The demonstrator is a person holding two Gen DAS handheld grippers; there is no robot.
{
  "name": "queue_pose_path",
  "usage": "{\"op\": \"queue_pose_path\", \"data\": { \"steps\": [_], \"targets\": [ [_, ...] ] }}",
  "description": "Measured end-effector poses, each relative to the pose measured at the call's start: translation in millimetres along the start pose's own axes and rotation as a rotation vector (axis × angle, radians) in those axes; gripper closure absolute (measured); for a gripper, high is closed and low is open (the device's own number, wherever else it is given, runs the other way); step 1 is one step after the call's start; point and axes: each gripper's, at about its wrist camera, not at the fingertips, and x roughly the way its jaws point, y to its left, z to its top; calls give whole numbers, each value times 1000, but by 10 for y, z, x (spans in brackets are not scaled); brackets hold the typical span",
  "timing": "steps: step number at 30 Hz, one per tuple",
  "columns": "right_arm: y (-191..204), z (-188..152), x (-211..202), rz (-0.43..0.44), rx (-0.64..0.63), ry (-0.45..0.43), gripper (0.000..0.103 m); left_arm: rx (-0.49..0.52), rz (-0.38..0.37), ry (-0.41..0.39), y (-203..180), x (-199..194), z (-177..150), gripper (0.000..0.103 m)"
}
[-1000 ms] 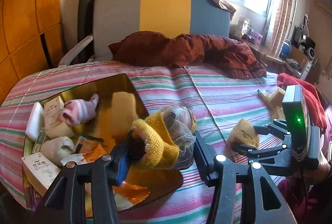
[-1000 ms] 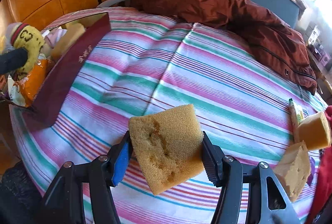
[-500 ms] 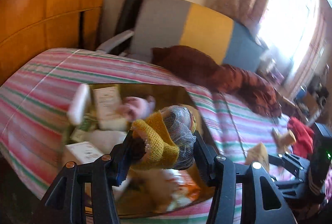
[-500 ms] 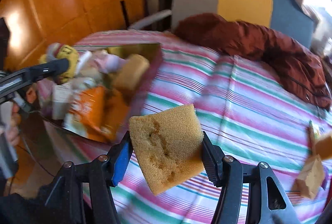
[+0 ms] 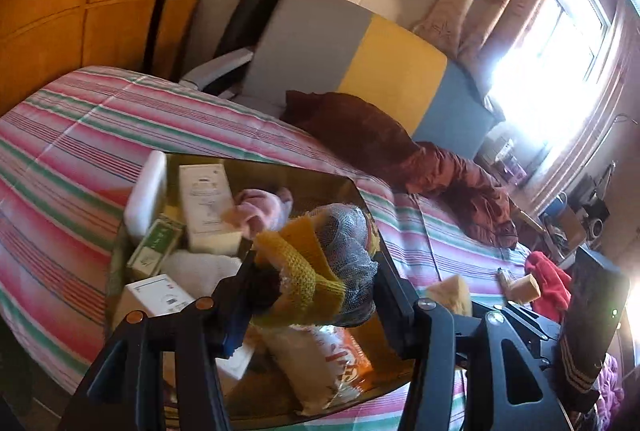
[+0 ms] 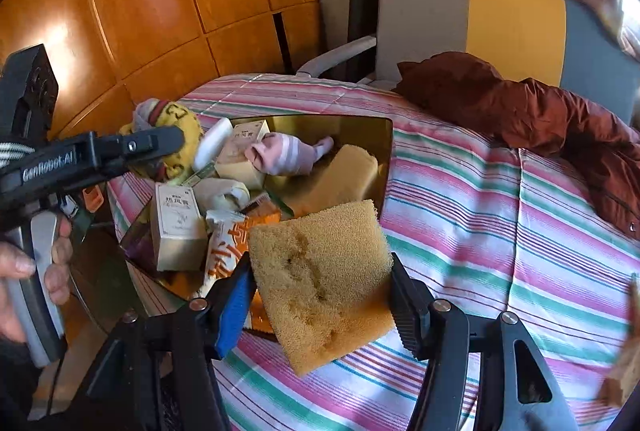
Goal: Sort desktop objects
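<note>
A yellow knitted bundle with grey mesh (image 5: pixel 308 271) sits between the pads of my left gripper (image 5: pixel 314 271), held over the gold tray (image 5: pixel 352 187). The jaws are opening, but the pads still touch the bundle. In the right wrist view the same bundle (image 6: pixel 180 135) hangs at the tray's far left side. My right gripper (image 6: pixel 320 271) holds a tan sponge (image 6: pixel 320 271) just above the tray's near corner (image 6: pixel 386 167). Its jaws are opening too, with the sponge still pressed between the pads. The tray holds several boxes, a pink sock (image 6: pixel 280 155), another sponge (image 6: pixel 344 175) and an orange bag (image 6: pixel 232 243).
The tray lies on a striped cloth (image 6: pixel 480 211). A brown jacket (image 6: pixel 520 107) lies at the far side before a grey, yellow and blue chair (image 6: pixel 480 19). Loose sponge pieces (image 5: pixel 524 287) and a red cloth (image 5: pixel 552 279) lie at the right. A hand (image 6: pixel 52 263) grips the left tool's handle.
Both grippers have swung left to the tray with their loads. The left one has rolled and now hangs over the tray's contents. The right one has come up to the tray's near corner.
</note>
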Motion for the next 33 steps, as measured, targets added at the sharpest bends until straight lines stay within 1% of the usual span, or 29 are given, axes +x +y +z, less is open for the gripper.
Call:
{"op": "queue_pose_path", "data": {
  "steps": [3,5,7,9,11,14,19,26,33],
  "targets": [
    [-18,59,58,2,21,-3,35,1,2,8,-29,110,42,41],
    [-13,79,94,11,28,-3,28,4,39,20,-14,206,22,40],
    [7,75,128,14,30,0,23,9,55,47,4,295,-6,40],
    [31,49,162,17,26,12,22,-7,77,63,44,334,-57,40],
    [38,9,183,13,26,23,22,-19,70,71,77,337,-101,40],
    [5,-67,207,20,50,44,21,-15,84,67,100,300,-166,40],
    [-62,-175,196,23,94,61,18,-2,72,72,88,250,-250,40],
    [-170,-260,63,-15,126,51,14,41,43,71,-71,210,-284,40],
    [-367,-330,-71,-52,176,41,13,84,21,81,-236,210,-314,40]
  ]
}}
